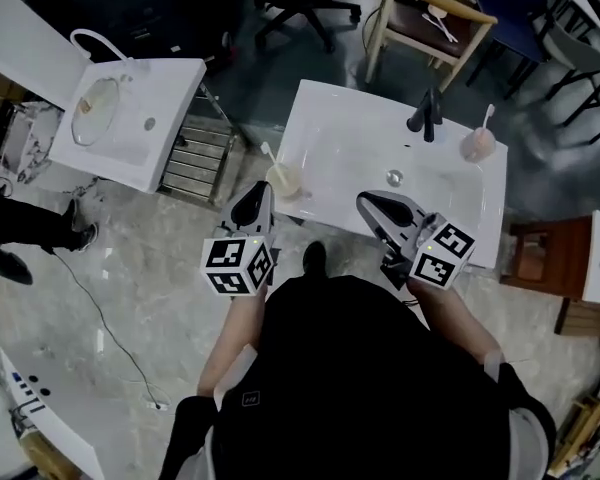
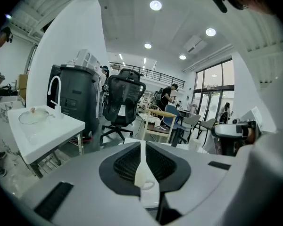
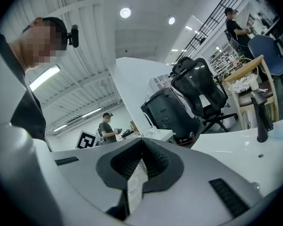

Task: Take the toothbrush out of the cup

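Note:
A pale cup (image 1: 284,179) with a white toothbrush (image 1: 269,154) leaning out of it stands at the left front corner of the white sink counter (image 1: 315,108). My left gripper (image 1: 264,190) points at the cup from just in front, its tips close beside it. In the left gripper view the jaws (image 2: 142,147) stand a narrow slit apart, and the toothbrush (image 2: 142,160) and cup rim (image 2: 146,185) show through it, untouched. My right gripper (image 1: 366,202) hovers over the counter's front edge, shut and holding nothing (image 3: 141,142).
A black faucet (image 1: 427,115) rises at the back of the counter, with a pinkish cup (image 1: 477,144) holding another brush to its right. A second white sink (image 1: 130,118) stands to the left, with a metal rack between the two. Chairs stand behind, and other people are in the room.

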